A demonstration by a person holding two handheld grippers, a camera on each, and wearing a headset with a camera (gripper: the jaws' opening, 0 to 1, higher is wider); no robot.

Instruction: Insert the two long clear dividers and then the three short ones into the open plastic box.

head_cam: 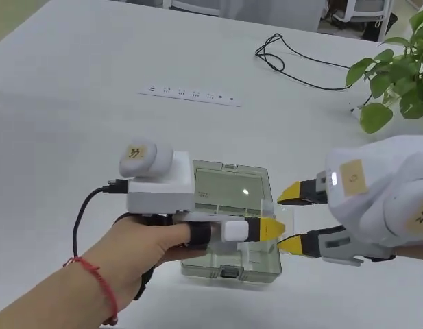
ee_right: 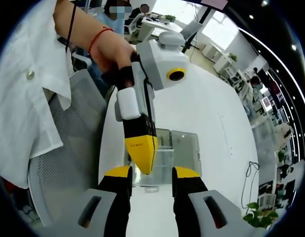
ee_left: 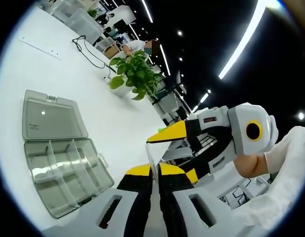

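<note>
In the head view's lower middle, the left tongs (head_cam: 269,228) pointed rightward over the open plastic box (head_cam: 228,271) on the desk (head_cam: 74,103). They seemed clamped on a thin clear divider (ee_left: 151,154) running straight out from their tips. Just right, the right tongs (head_cam: 280,220) faced them, spread apart around that tip.
</note>
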